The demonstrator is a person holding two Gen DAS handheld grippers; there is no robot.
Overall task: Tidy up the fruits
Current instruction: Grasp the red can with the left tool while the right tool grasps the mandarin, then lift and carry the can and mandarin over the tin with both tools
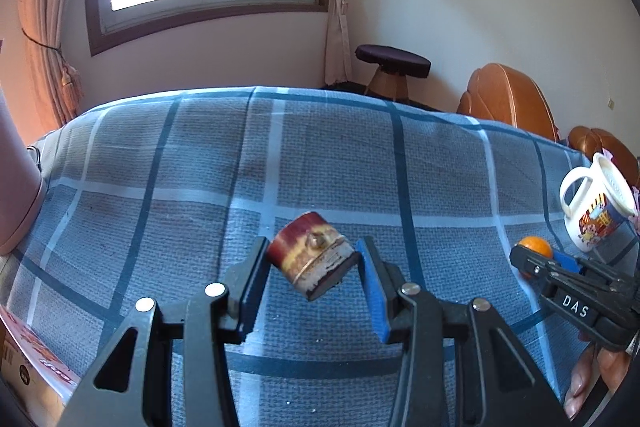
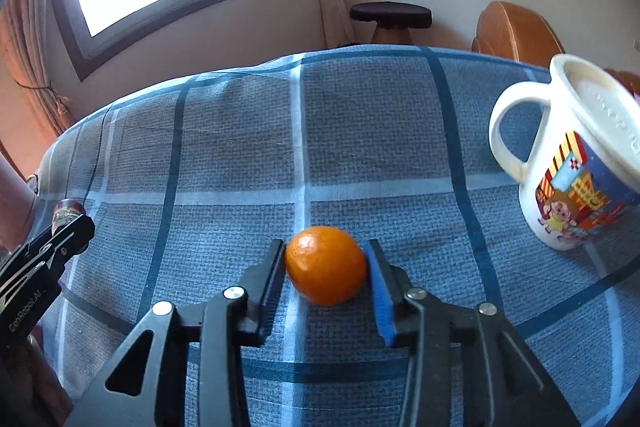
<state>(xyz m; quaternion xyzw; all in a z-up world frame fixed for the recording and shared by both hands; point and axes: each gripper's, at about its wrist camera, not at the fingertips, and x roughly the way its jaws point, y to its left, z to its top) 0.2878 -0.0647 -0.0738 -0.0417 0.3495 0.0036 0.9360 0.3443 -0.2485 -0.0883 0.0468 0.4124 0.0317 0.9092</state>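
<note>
Landmark: the white cartoon mug (image 2: 576, 163), standing on the blue checked cloth (image 2: 360, 131). Everything below is placed off it.
Right gripper (image 2: 326, 267): pinching the orange (image 2: 326, 265), both pads pressed against its sides, just left of the mug and nearer the camera.
Orange height: appears to sit on or just above the cloth; contact can't be settled from here.
Left gripper (image 1: 314, 259): fingers either side of a reddish-brown cylinder (image 1: 312, 255), tilted and apparently off the cloth, so I judge it gripped. It sits well left of the mug.
Cylinder identity: worn, can-like; whether it counts as fruit I cannot tell.
Done so far: both claws loaded, nothing visibly sorted. No bowl or basket in view.
Left to do: likely carry the orange somewhere, perhaps toward the mug; the destination is a guess.
Risk: the round orange could roll out of a light pinch.
</note>
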